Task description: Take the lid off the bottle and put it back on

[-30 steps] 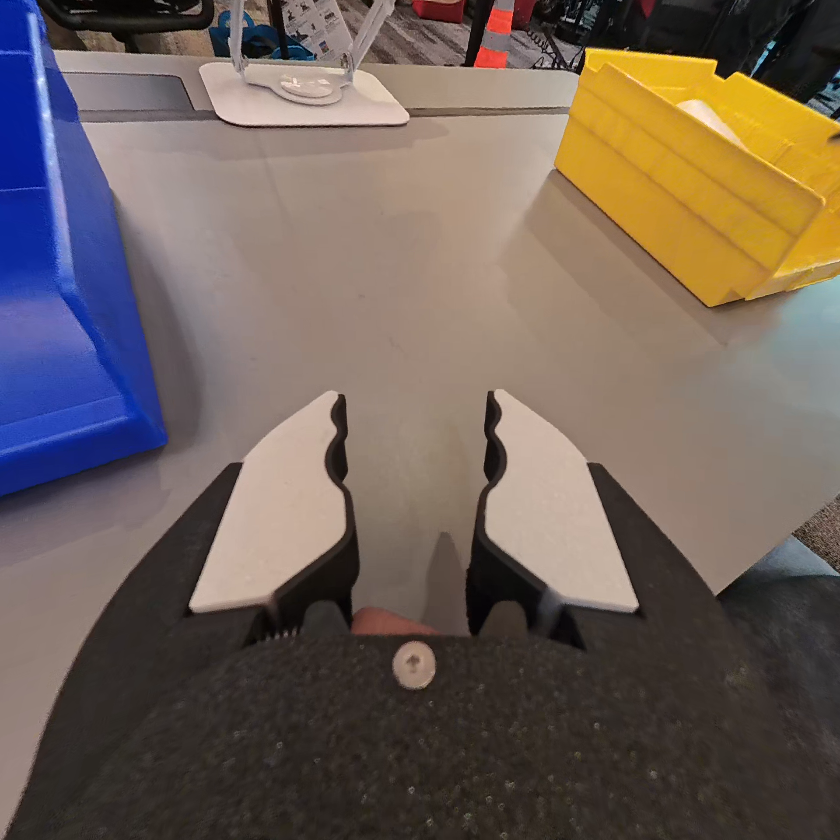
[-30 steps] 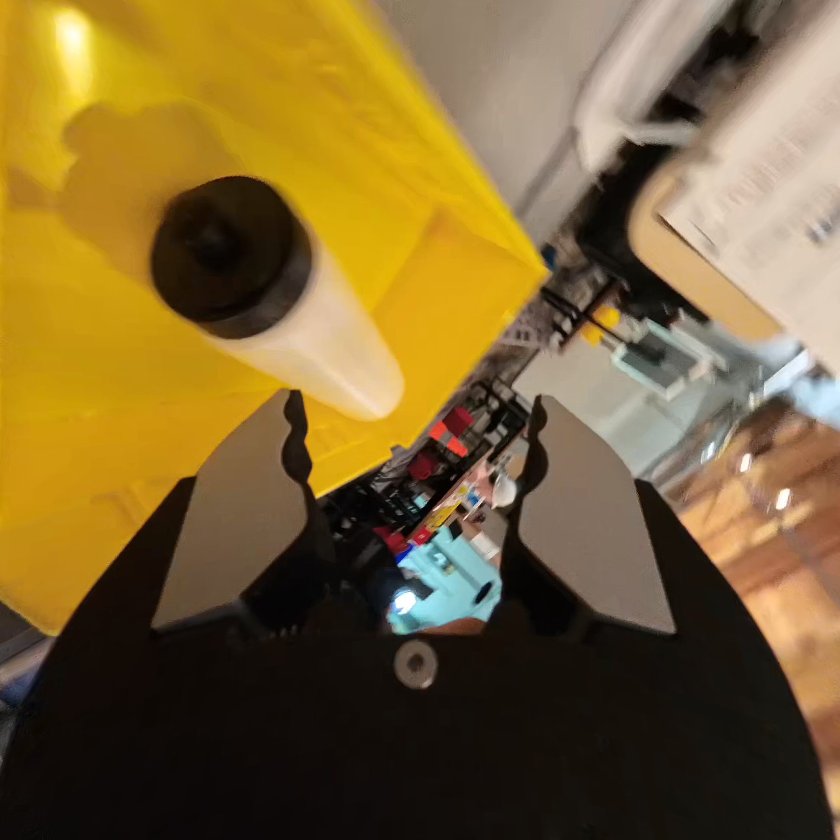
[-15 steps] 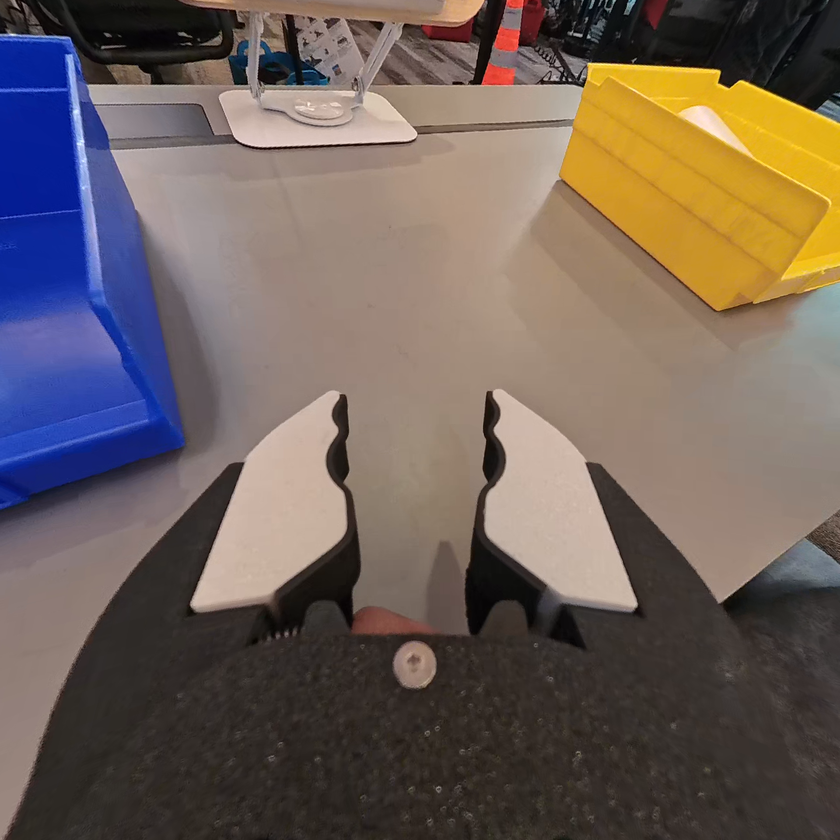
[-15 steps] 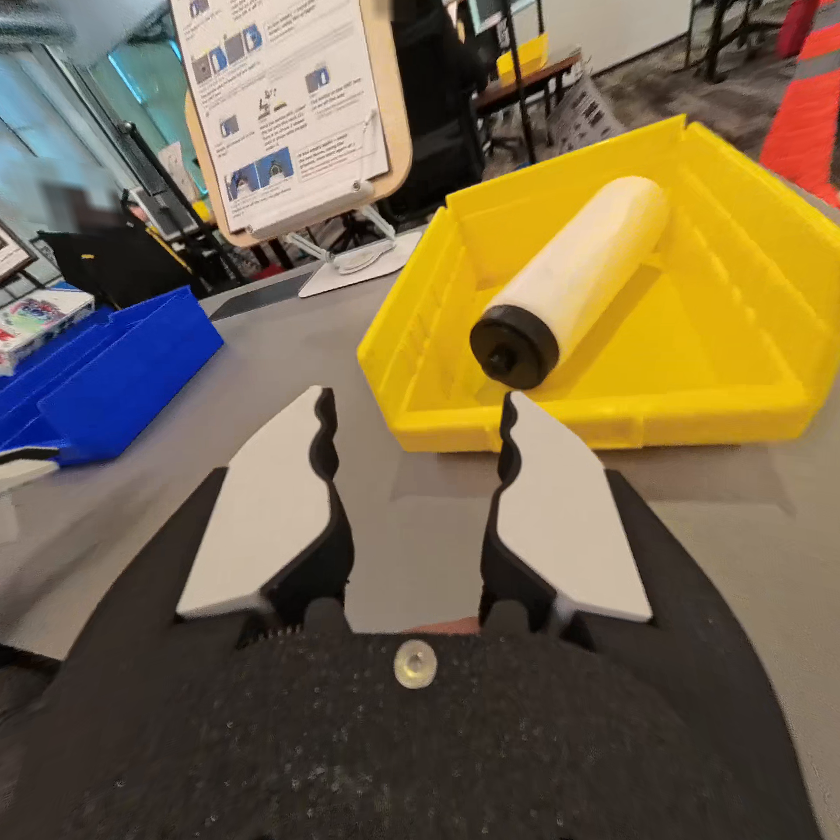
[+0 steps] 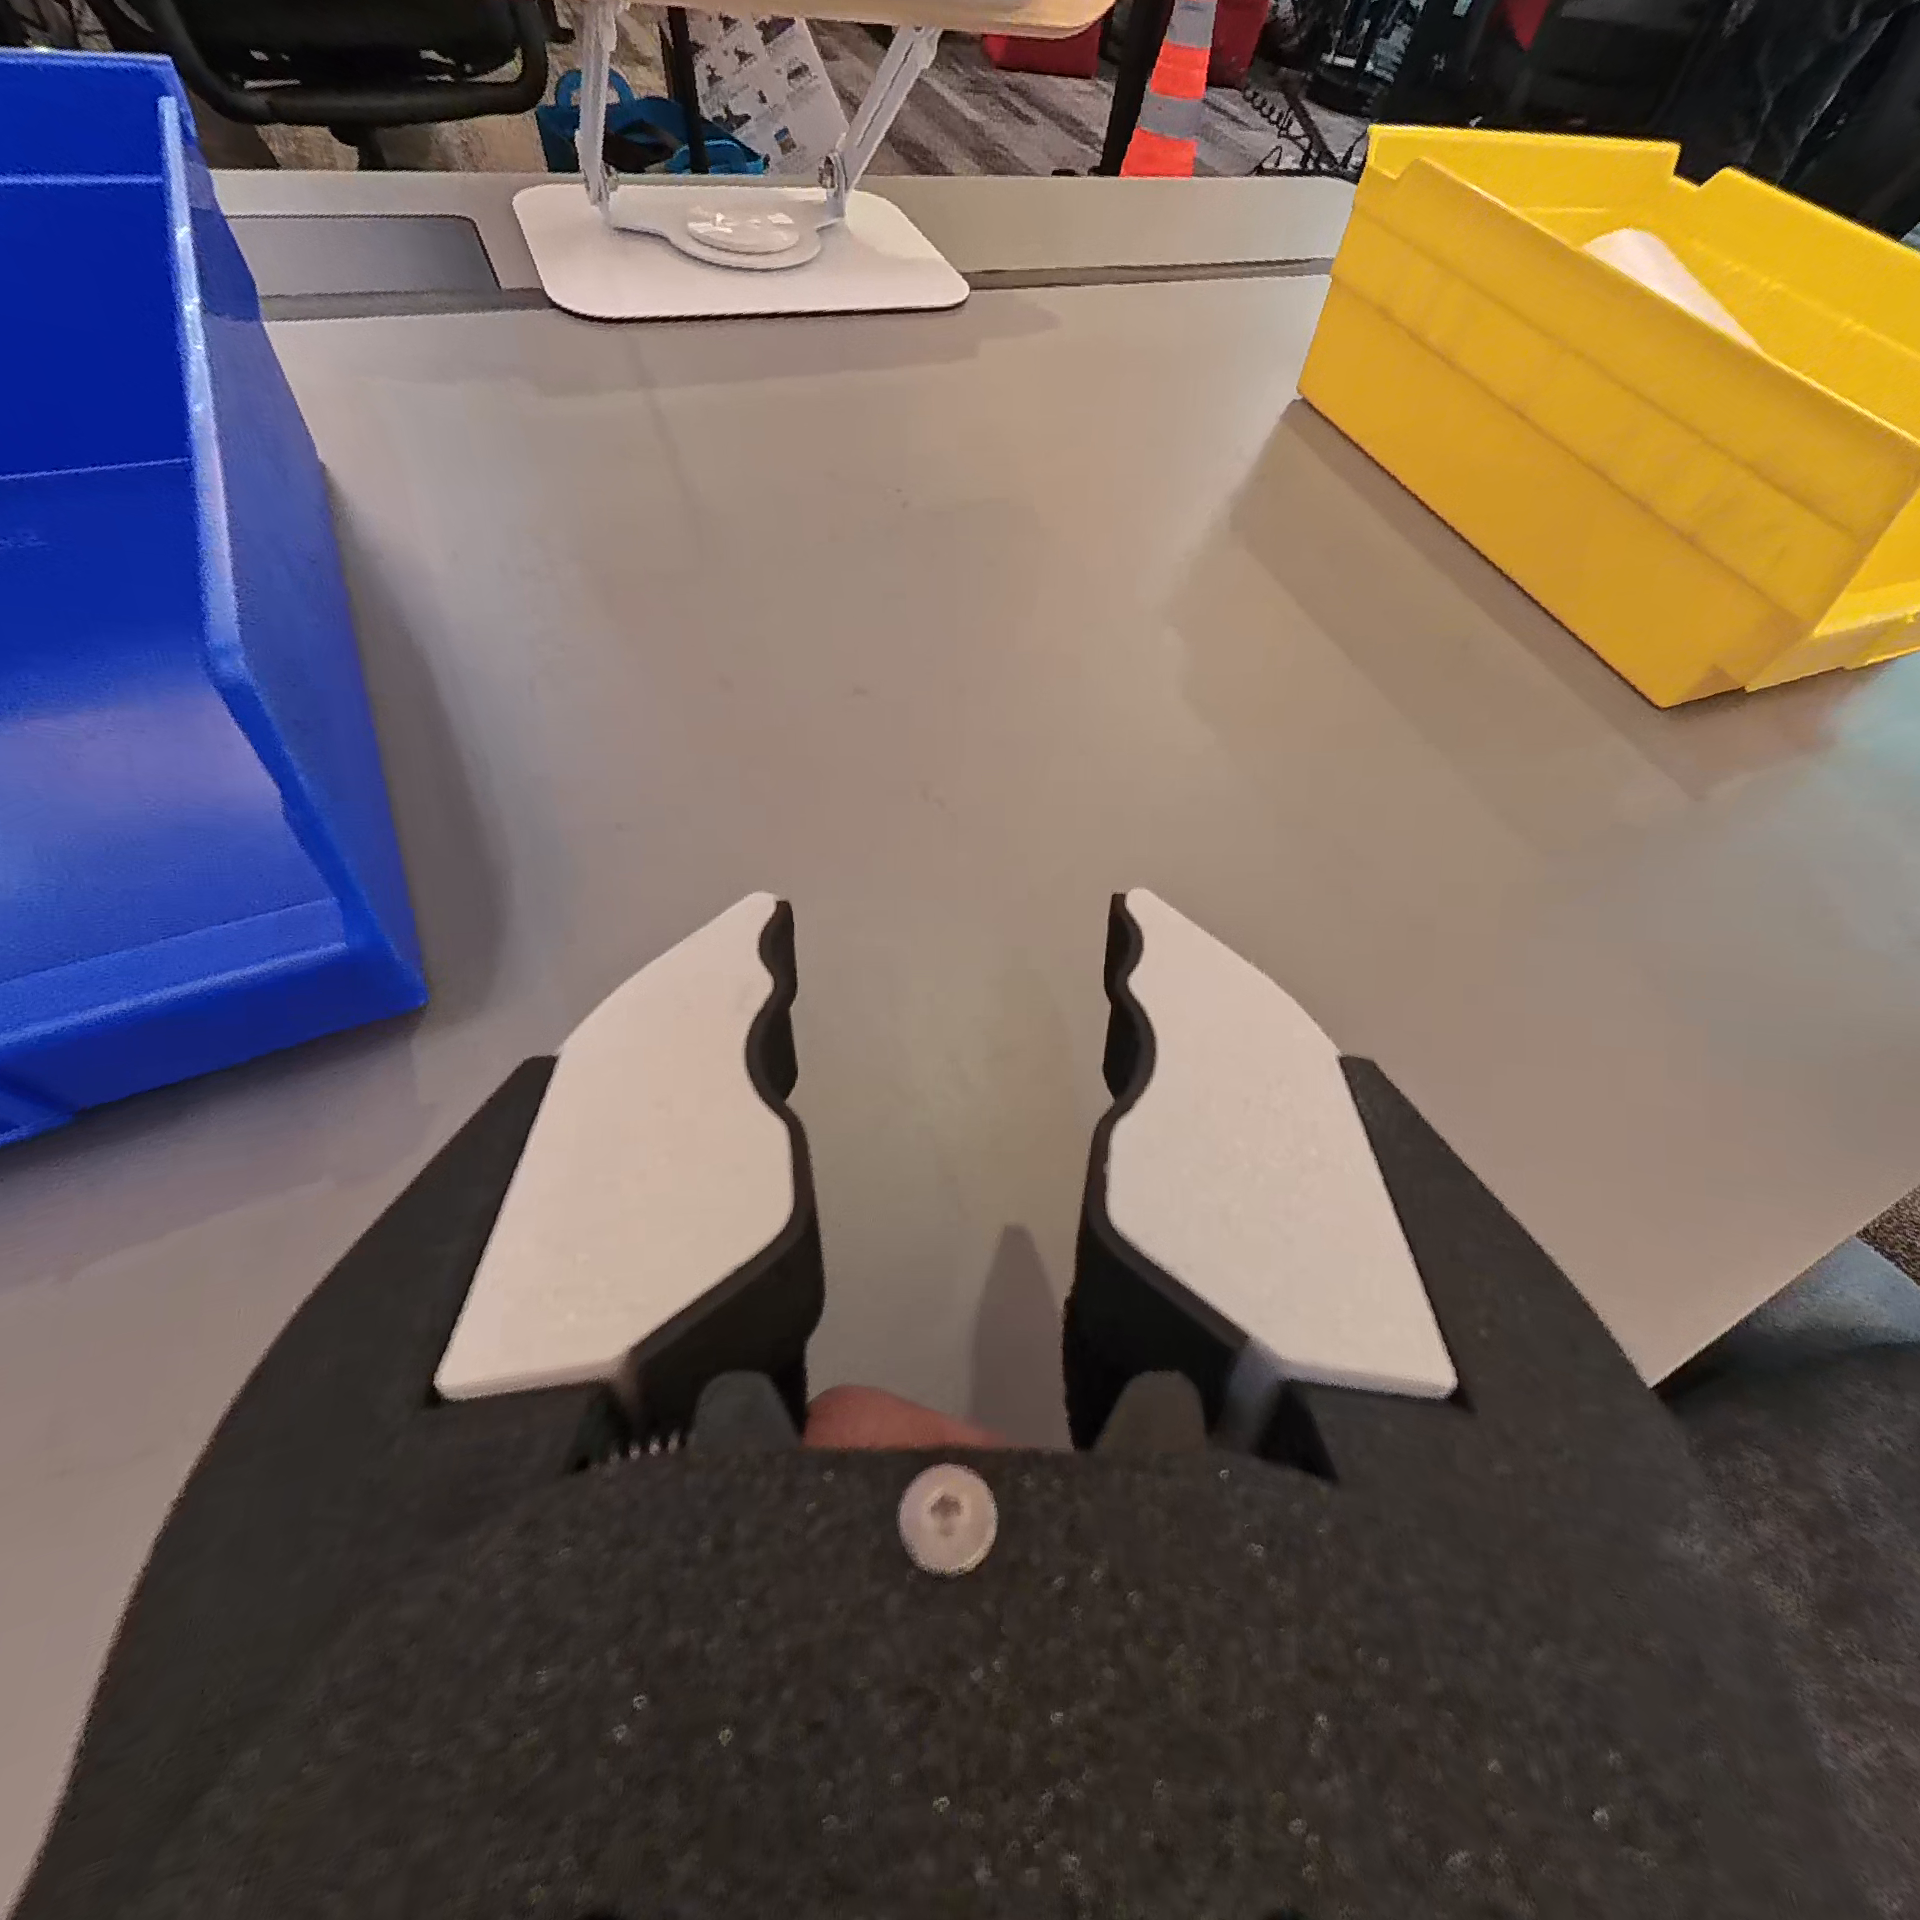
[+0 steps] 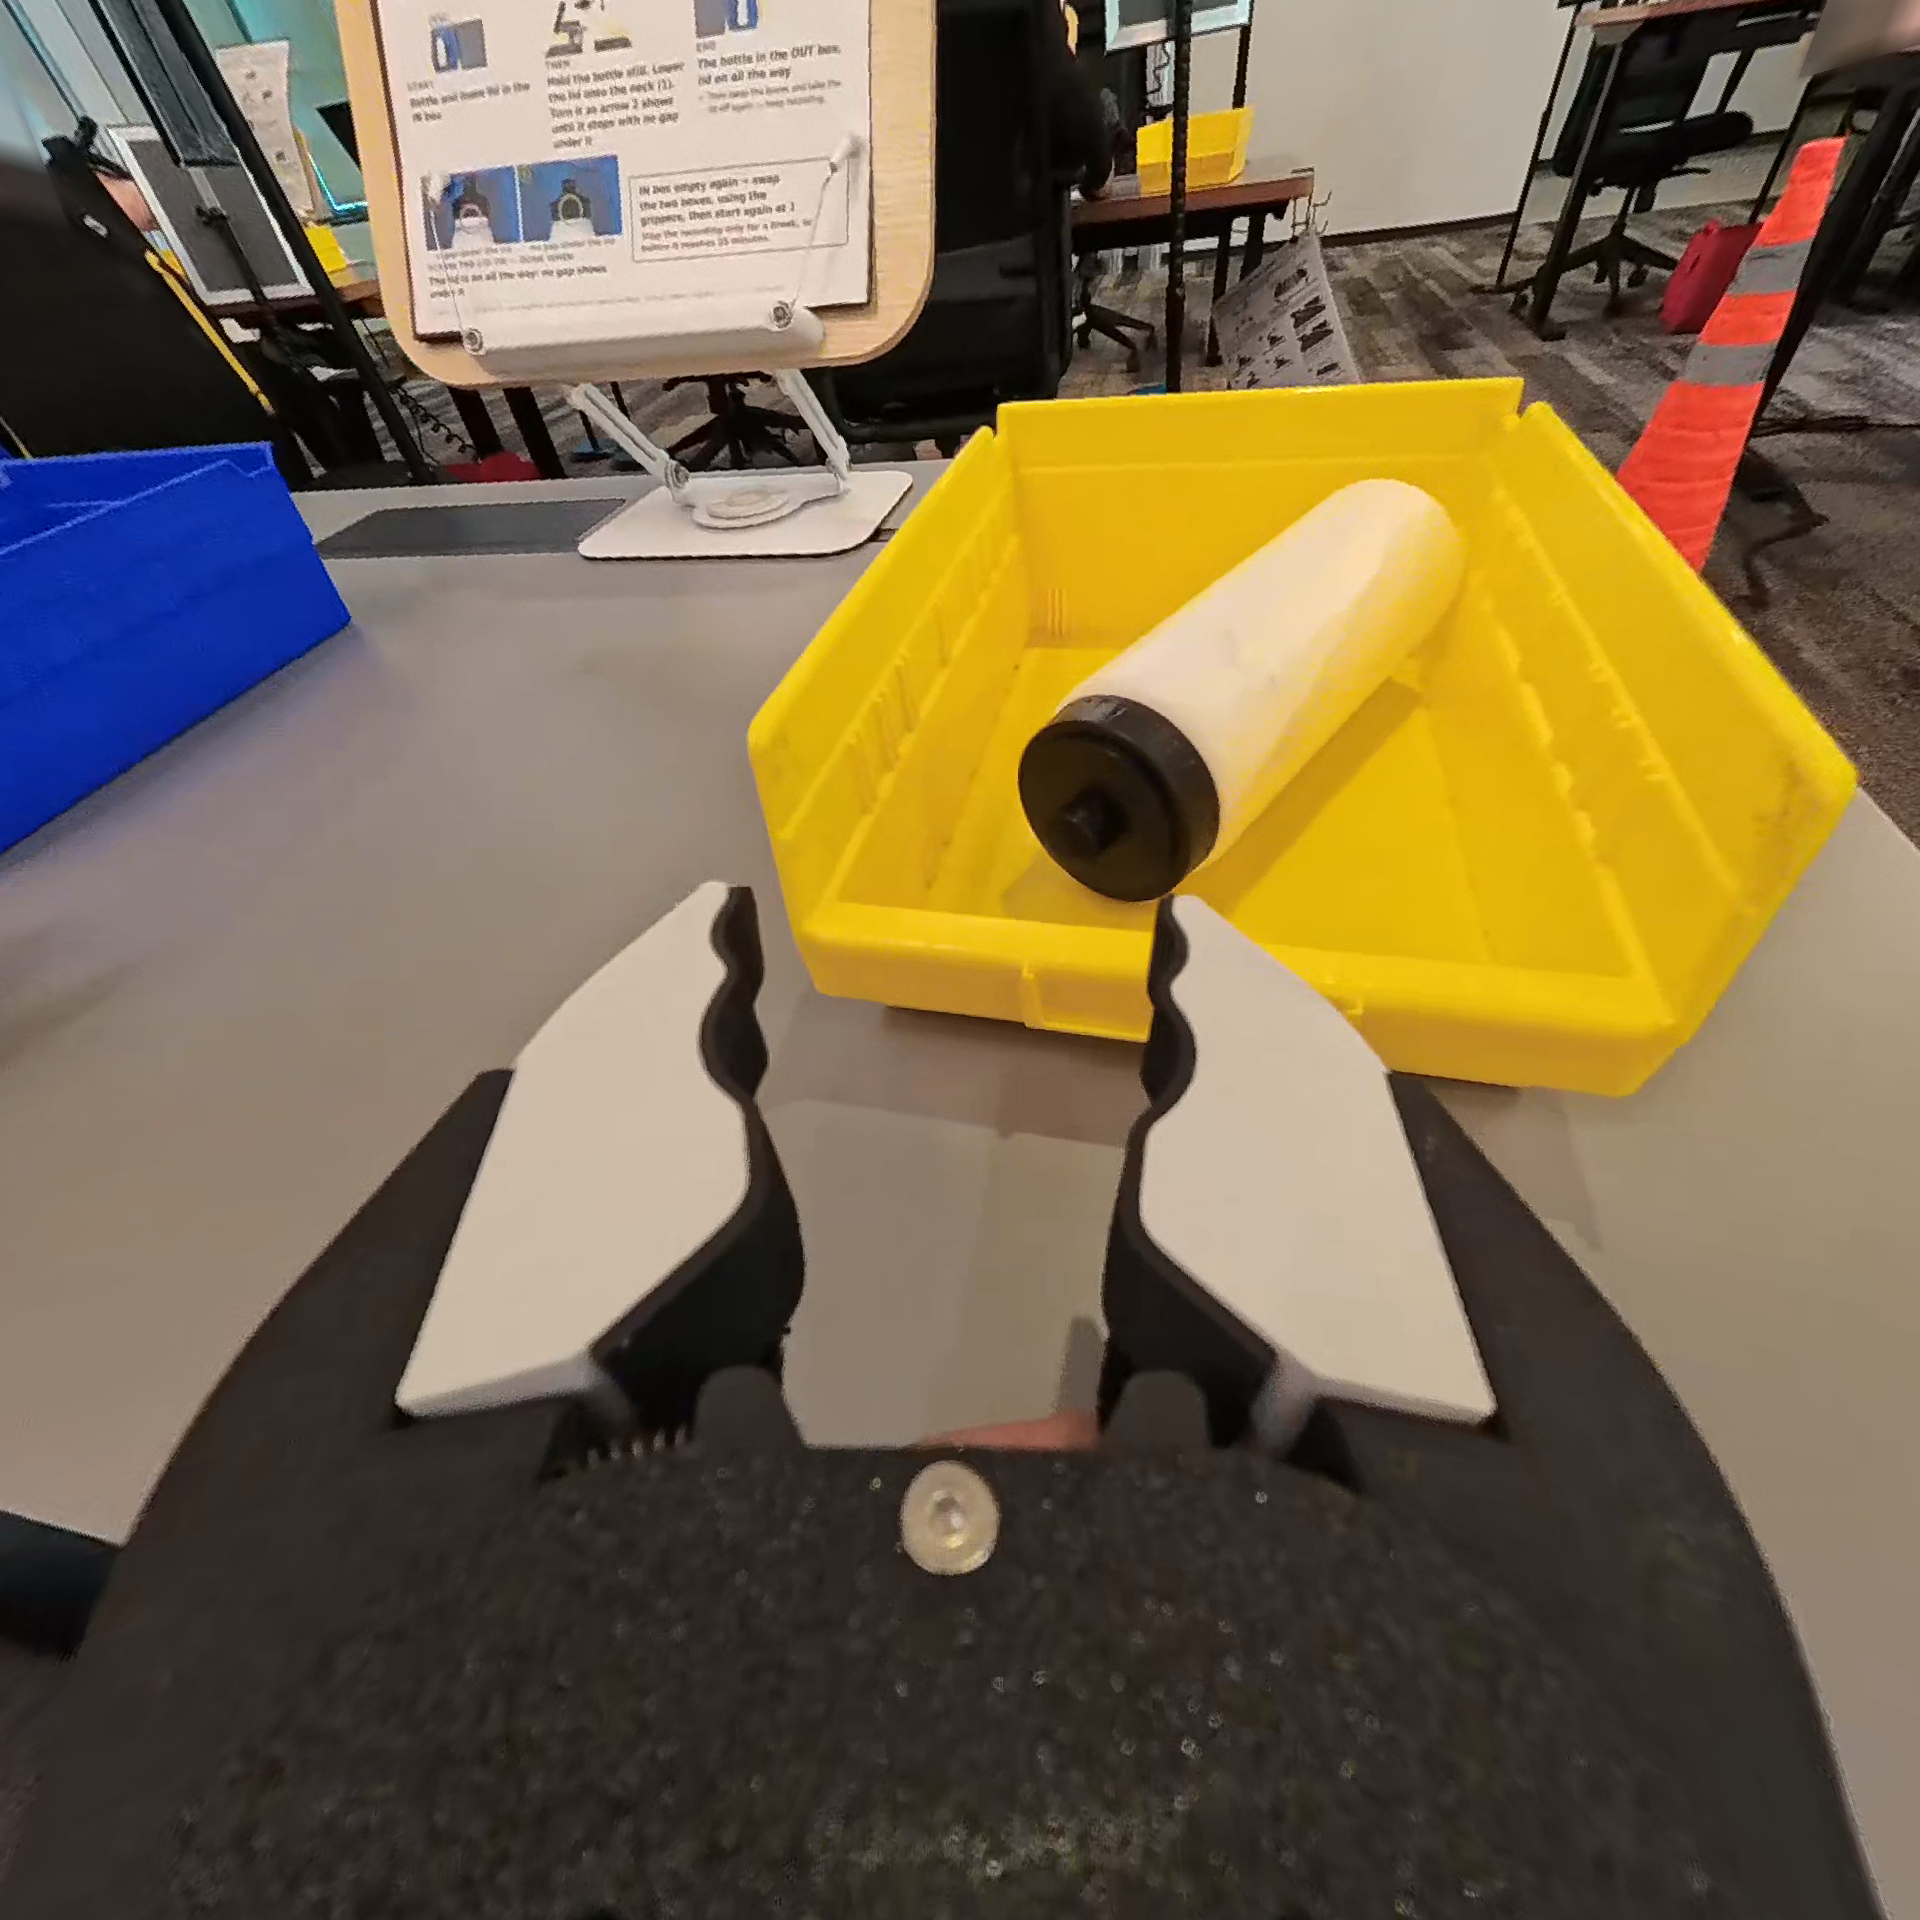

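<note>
Both claws — left claw (image 5: 951,914) and right claw (image 6: 951,909) — hover spread and empty over the grey surface (image 5: 935,623); the capped bottle (image 6: 1268,665) lies in the yellow bin (image 6: 914,935).

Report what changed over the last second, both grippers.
The right gripper pulled back out of the yellow bin and levelled; it now hovers open over the table before the bin. The left gripper backed off slightly. Unchanged: both open and empty, bottle lying in the bin, black lid on.
</note>
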### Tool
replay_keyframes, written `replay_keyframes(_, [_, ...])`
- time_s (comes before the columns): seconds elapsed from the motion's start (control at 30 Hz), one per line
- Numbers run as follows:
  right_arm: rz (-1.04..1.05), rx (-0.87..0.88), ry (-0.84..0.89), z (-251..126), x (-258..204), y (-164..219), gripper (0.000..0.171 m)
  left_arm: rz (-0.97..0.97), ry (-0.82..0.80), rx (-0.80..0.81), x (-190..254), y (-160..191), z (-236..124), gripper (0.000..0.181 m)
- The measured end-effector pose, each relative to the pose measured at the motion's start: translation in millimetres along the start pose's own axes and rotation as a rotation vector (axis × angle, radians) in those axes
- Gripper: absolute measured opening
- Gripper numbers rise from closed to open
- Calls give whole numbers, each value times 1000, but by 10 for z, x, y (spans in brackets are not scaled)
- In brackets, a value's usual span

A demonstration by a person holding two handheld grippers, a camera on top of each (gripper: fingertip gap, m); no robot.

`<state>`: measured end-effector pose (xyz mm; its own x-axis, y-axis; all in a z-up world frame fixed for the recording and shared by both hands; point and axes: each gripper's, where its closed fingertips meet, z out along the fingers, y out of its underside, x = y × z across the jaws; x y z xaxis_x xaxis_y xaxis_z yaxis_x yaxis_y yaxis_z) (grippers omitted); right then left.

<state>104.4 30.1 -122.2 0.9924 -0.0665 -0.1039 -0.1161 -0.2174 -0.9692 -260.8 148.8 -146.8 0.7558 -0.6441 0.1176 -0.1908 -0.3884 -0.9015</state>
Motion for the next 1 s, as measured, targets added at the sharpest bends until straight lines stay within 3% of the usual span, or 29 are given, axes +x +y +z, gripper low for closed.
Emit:
replay_keyframes(0.63, [22, -23, -6, 40, -1, 52, 71, -24, 27, -23, 20, 45, 17, 57])
replay_keyframes(0.83, [-58, -54, -101, 551, -571, 118, 88, -4, 32, -41, 60, 73, 46, 57])
replay_keyframes(1.0, [-101, -115, -83, 1012, -840, 165, 99, 4, 28, -34, 62, 66, 34, 57])
